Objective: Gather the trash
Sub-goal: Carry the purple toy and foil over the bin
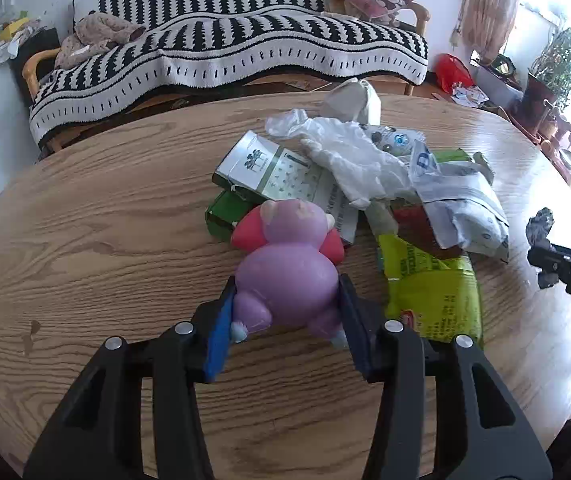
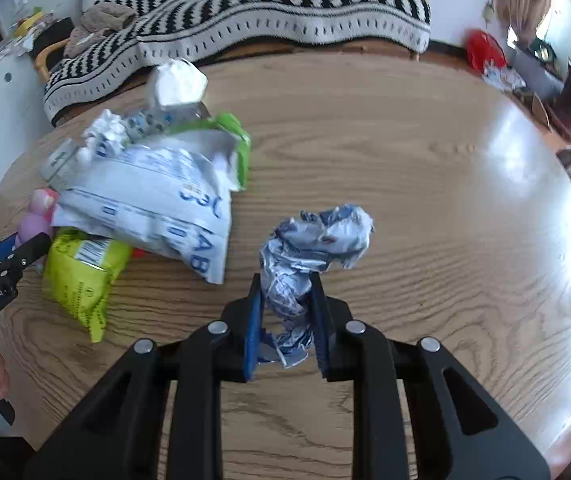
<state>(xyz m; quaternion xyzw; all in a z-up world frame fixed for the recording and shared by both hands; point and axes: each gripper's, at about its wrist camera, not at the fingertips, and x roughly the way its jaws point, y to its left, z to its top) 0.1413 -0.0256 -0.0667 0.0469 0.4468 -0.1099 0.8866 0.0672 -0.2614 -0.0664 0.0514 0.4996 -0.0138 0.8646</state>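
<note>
My left gripper [image 1: 287,300] is shut on a purple and pink toy figure [image 1: 289,264], held just above the wooden table [image 1: 85,240] at the near edge of a trash pile. The pile holds a yellow-green snack wrapper [image 1: 433,292], a white and blue plastic bag [image 1: 461,208], a crumpled white plastic bag [image 1: 349,152] and a green and white carton [image 1: 265,168]. My right gripper [image 2: 285,296] is shut on a crumpled blue-white paper wad [image 2: 309,248], right of the pile. The toy [image 2: 37,216] and left gripper [image 2: 9,260] show at the left of the right wrist view.
A sofa with a black and white striped blanket [image 1: 225,40] stands behind the table. A white paper lump [image 2: 175,84] lies at the pile's far end. A red bag [image 2: 483,50] lies on the floor at the far right. The right gripper's tip [image 1: 565,268] shows at the right edge.
</note>
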